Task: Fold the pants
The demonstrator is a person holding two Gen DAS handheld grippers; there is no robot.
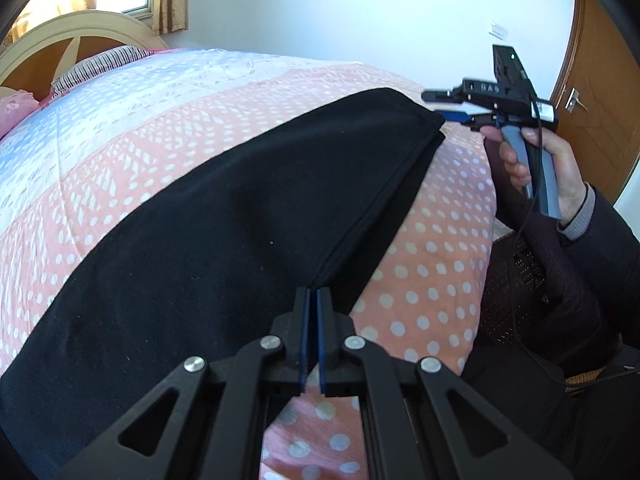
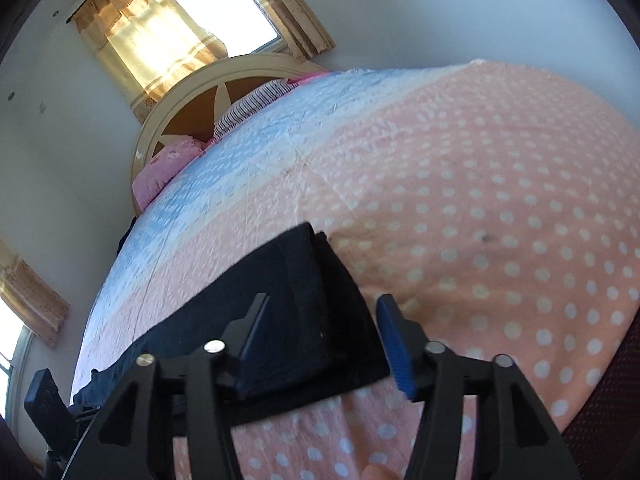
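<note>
Black pants [image 1: 220, 220] lie lengthwise across a pink dotted quilt [image 1: 432, 264], one layer folded over another. My left gripper [image 1: 313, 294] is shut at the near end, and the upper layer's hem runs straight into its closed tips. At the far end my right gripper [image 1: 438, 106], held in a hand [image 1: 560, 168], hovers just off the pants' corner with its fingers apart. In the right wrist view that gripper [image 2: 324, 314] stands open over the pants' end [image 2: 312, 276]. The blue pads [image 2: 394, 340] do not press the cloth.
The quilt turns blue and white toward the headboard [image 2: 180, 120], where a striped pillow [image 1: 100, 64] and a pink pillow [image 2: 164, 168] lie. Curtained windows [image 2: 152, 32] are behind it. A wooden door [image 1: 600, 80] and the bed's edge are at the right, beside dark mesh fabric [image 1: 540, 280].
</note>
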